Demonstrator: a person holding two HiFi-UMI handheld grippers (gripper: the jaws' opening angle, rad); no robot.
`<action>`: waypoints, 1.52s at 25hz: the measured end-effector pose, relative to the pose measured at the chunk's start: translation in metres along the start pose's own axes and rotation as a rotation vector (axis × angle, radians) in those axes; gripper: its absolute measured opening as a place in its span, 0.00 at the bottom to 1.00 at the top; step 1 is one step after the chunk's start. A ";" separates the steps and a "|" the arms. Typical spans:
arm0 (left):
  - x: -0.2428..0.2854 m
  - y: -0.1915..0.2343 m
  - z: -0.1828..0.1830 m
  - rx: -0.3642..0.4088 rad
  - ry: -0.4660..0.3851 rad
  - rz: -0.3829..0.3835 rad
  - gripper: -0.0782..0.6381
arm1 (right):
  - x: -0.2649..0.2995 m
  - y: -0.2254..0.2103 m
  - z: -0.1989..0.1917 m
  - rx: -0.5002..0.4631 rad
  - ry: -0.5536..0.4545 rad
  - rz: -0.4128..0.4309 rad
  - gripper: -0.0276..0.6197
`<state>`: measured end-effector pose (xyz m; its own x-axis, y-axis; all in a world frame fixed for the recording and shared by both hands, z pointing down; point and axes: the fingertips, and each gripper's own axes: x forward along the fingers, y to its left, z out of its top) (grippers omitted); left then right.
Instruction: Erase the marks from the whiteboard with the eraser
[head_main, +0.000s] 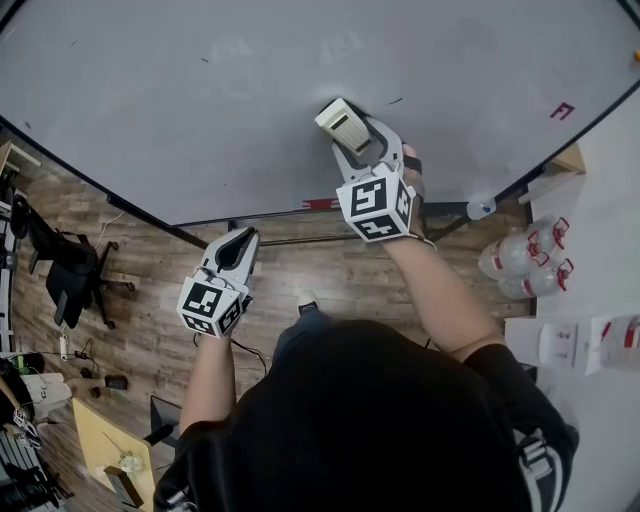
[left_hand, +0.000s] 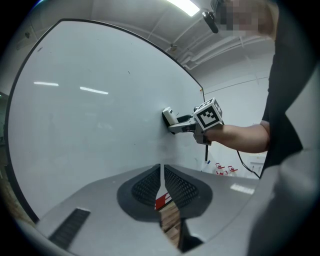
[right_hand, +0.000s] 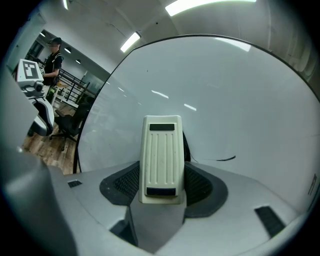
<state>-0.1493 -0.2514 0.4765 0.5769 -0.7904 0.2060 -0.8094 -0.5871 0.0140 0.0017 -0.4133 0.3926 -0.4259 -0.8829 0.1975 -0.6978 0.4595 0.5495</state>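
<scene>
Right tool (head_main: 360, 138) pinches the cream eraser (right_hand: 161, 150) by its sides, eraser face against the whiteboard (head_main: 200, 100) near the lower edge. Short dark stroke (right_hand: 225, 158) sits near the eraser at 3 o'clock, not touching it; small red mark (head_main: 562, 111) is well away, also toward 3 o'clock, by the board's right edge. My left tool (left_hand: 162, 172) has its jaws pressed together on nothing, at 7 o'clock from the right one, off the board over the wood floor (head_main: 150, 290).
</scene>
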 end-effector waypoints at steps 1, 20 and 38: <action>0.000 -0.001 0.000 0.000 -0.001 -0.003 0.13 | -0.002 -0.006 0.001 0.000 -0.001 -0.016 0.42; 0.015 -0.018 0.003 0.011 0.000 -0.063 0.13 | -0.049 -0.136 -0.042 0.013 0.098 -0.296 0.42; 0.014 -0.021 -0.004 0.002 0.004 -0.068 0.13 | -0.045 -0.132 -0.018 -0.026 0.082 -0.265 0.42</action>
<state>-0.1245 -0.2490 0.4827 0.6303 -0.7478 0.2086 -0.7680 -0.6399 0.0264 0.1230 -0.4361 0.3264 -0.1824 -0.9772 0.1085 -0.7633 0.2102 0.6109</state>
